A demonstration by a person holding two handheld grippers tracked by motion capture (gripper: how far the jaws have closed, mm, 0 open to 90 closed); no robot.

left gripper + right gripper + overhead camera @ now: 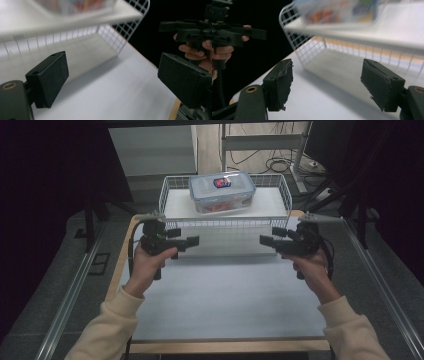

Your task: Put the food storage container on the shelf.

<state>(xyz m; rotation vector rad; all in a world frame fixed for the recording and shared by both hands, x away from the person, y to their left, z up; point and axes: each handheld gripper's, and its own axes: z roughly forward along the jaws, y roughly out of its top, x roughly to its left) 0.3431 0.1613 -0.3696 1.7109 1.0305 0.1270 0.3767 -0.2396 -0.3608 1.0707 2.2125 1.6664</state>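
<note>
Two tongs (192, 240) (266, 240), one wire basket (172, 187), one lidded container (222, 192).

A clear plastic box (222, 193) with a blue-edged lid sits in a white wire basket (176, 184) at the far edge of the desk (225, 295). The lid is on, and it has a red and blue sticker on top. The box stands flat, close to the middle of the basket, a little toward its far wall. Something orange shows through the clear side; it might be food, but it is too blurry to tell. The basket is raised, with open space underneath.
</note>
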